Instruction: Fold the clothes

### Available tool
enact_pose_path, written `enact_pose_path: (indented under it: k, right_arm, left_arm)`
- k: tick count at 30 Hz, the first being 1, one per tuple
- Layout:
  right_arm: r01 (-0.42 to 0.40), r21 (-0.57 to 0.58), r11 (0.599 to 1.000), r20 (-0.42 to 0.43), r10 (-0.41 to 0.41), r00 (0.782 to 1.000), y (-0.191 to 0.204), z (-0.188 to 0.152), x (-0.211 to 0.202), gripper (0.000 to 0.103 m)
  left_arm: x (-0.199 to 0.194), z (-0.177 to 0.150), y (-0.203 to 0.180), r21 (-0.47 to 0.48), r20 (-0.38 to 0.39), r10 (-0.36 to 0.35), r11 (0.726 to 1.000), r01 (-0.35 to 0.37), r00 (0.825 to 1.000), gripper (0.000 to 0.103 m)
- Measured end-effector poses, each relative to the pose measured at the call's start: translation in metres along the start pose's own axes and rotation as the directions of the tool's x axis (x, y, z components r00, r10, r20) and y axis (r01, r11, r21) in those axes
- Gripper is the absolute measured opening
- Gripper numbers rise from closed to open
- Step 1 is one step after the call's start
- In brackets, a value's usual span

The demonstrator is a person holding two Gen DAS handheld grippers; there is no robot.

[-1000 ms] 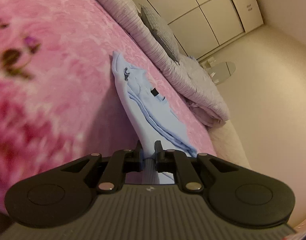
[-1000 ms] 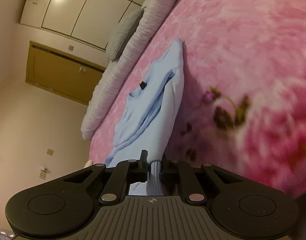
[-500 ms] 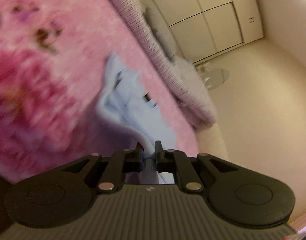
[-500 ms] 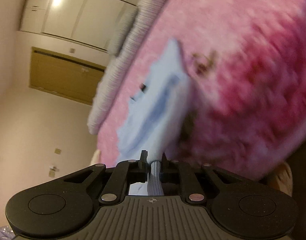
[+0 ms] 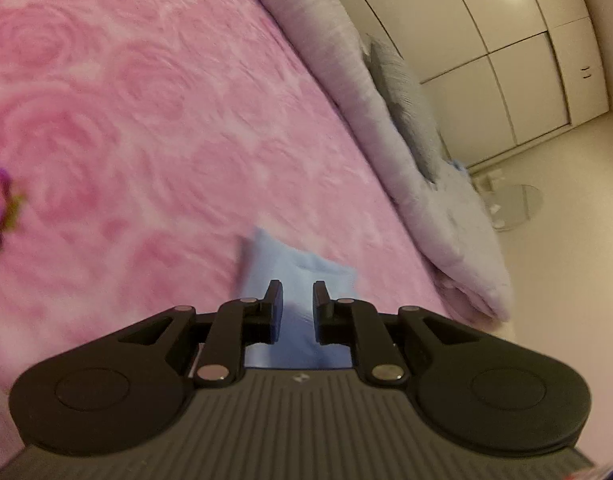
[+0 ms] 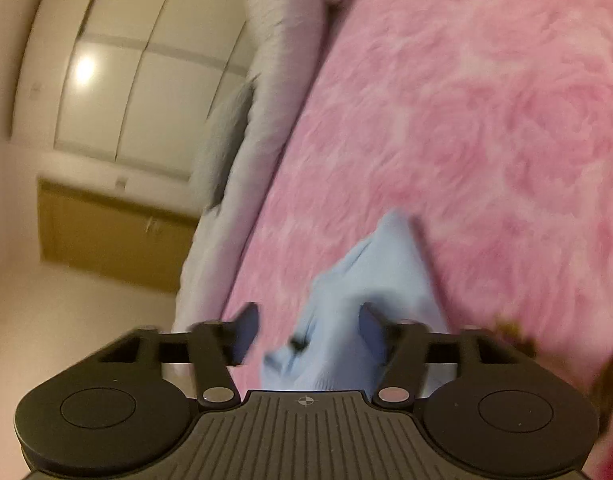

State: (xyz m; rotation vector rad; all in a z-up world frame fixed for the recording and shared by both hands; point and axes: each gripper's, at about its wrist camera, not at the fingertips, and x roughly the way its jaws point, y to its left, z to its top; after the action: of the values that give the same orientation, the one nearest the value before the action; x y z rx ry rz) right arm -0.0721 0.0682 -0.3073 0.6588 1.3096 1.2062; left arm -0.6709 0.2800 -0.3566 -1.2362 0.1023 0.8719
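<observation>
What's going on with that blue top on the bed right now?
A person with a gripper in each hand is folding a light blue garment on the pink floral blanket. Both grippers have just been opening. The right gripper stands wide open, with cloth lying between its fingers, unpinched. The left gripper has parted a little, and the cloth shows in its gap. The picture is blurred.

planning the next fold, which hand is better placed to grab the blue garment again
Left, probably. The left gripper has just begun opening and its narrow gap sits squarely over the blue garment. The right gripper has just sprung wide, the cloth lying loose between its fingers.
</observation>
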Motion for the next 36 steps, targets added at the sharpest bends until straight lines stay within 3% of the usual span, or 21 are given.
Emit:
enact_pose_path:
  k: [2, 4, 7, 11, 15, 22, 23, 24, 25, 27, 29, 31, 32, 33, 34, 36]
  right_arm:
    - [0.008, -0.047, 0.999, 0.009, -0.007, 1.000, -0.003, 0.008, -0.001, 0.061]
    - [0.056, -0.177, 0.983, 0.006, -0.056, 0.998, 0.000, 0.009, -0.006, 0.061]
    - [0.084, -0.468, 0.880, -0.048, -0.120, 0.992, 0.013, -0.004, -0.010, 0.061]
    - [0.095, -0.745, 0.660, -0.091, -0.242, 0.966, 0.015, -0.031, -0.011, 0.060]
    - [0.101, -0.909, 0.405, -0.037, -0.319, 0.947, 0.012, -0.053, -0.010, 0.060]
    - [0.004, -0.995, -0.096, 0.034, -0.313, 0.949, 0.003, -0.091, 0.023, 0.060]
    - [-0.025, -0.989, -0.144, 0.019, -0.299, 0.954, 0.002, -0.094, 0.028, 0.060]
    - [-0.047, -0.983, -0.175, 0.005, -0.285, 0.958, 0.001, -0.096, 0.034, 0.060]
    - [-0.073, -0.981, -0.182, -0.021, -0.275, 0.961, 0.001, -0.095, 0.040, 0.060]
    - [-0.126, -0.985, -0.116, -0.092, -0.258, 0.962, 0.005, -0.086, 0.054, 0.060]
    - [-0.092, -0.993, 0.075, -0.107, -0.241, 0.965, 0.009, -0.060, 0.073, 0.060]
    - [-0.029, -0.948, 0.317, -0.111, -0.245, 0.963, 0.007, -0.028, 0.094, 0.060]
    - [-0.025, -0.901, 0.433, -0.138, -0.232, 0.963, 0.004, -0.014, 0.101, 0.060]
    - [-0.039, -0.861, 0.508, -0.161, -0.200, 0.966, 0.001, -0.006, 0.104, 0.060]
    - [-0.061, -0.831, 0.552, -0.184, -0.169, 0.968, -0.001, -0.001, 0.104, 0.060]
    - [-0.110, -0.790, 0.603, -0.232, -0.128, 0.964, -0.004, 0.003, 0.103, 0.060]
  left_arm:
    - [-0.002, 0.002, 0.002, 0.069, -0.001, 0.043, 0.997, -0.043, 0.999, 0.011]
    - [-0.005, 0.000, -0.002, 0.159, -0.021, 0.049, 0.986, -0.046, 0.999, 0.012]
    - [-0.010, -0.008, -0.011, 0.310, -0.062, 0.034, 0.951, -0.013, 0.997, 0.019]
    - [-0.004, -0.024, -0.029, 0.522, -0.083, 0.092, 0.852, -0.036, 0.992, 0.020]
    - [0.004, -0.036, -0.043, 0.670, -0.042, 0.155, 0.737, -0.088, 0.987, 0.021]
    - [0.032, -0.042, -0.054, 0.787, -0.014, 0.140, 0.613, -0.076, 0.990, 0.023]
    - [0.037, -0.043, -0.055, 0.803, -0.022, 0.136, 0.593, -0.064, 0.990, 0.023]
    - [0.042, -0.041, -0.056, 0.804, -0.040, 0.128, 0.592, -0.044, 0.991, 0.023]
    - [0.047, -0.039, -0.057, 0.805, -0.058, 0.119, 0.592, -0.024, 0.991, 0.023]
    - [0.056, -0.034, -0.059, 0.806, -0.095, 0.102, 0.592, 0.017, 0.990, 0.022]
    - [0.069, -0.017, -0.051, 0.709, -0.127, 0.089, 0.705, 0.028, 0.988, 0.023]
    - [0.081, -0.001, -0.041, 0.595, -0.141, 0.080, 0.804, 0.020, 0.987, 0.023]
    - [0.082, 0.003, -0.037, 0.561, -0.132, 0.077, 0.828, 0.010, 0.988, 0.020]
    - [0.083, 0.006, -0.033, 0.527, -0.122, 0.074, 0.850, 0.001, 0.990, 0.020]
    - [0.082, 0.007, -0.030, 0.503, -0.136, 0.049, 0.864, 0.027, 0.990, 0.020]
    - [0.080, 0.008, -0.025, 0.455, -0.164, -0.004, 0.887, 0.079, 0.986, 0.021]
